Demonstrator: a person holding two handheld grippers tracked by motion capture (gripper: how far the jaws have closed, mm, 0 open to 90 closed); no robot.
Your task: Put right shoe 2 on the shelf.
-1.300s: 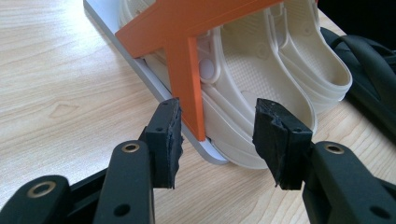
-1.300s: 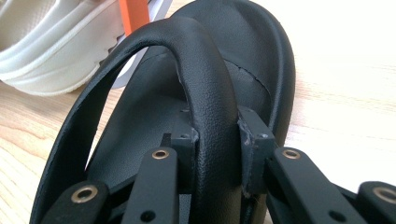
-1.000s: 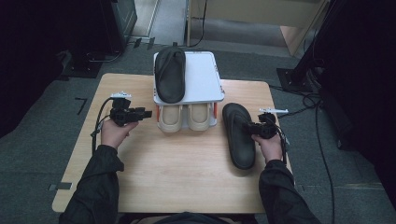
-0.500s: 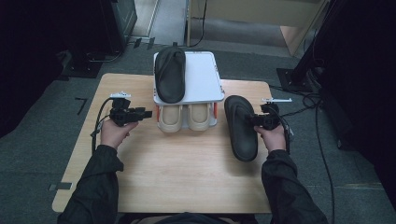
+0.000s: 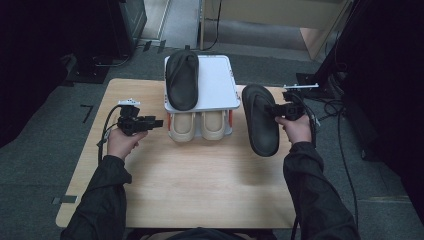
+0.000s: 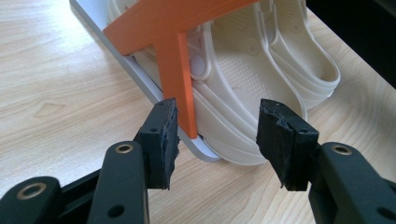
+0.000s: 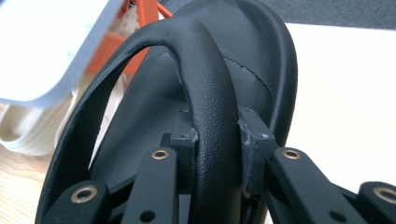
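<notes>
I'm carrying the black leather slipper (image 5: 260, 120) by its strap, right gripper (image 7: 217, 140) clamped on it, sole dangling below. Left gripper (image 6: 215, 140), jaws just opening, empty, is idling just beside the white two-tier shoe rack (image 5: 220, 82). Risk: the strap slipping, or the toe clipping the rack's edge.

Two black slippers (image 5: 260, 120) (image 5: 182, 80). Two cream slippers (image 5: 182, 125) (image 5: 213, 124). One white shoe rack (image 5: 217, 82), one desk (image 5: 200, 185).
</notes>
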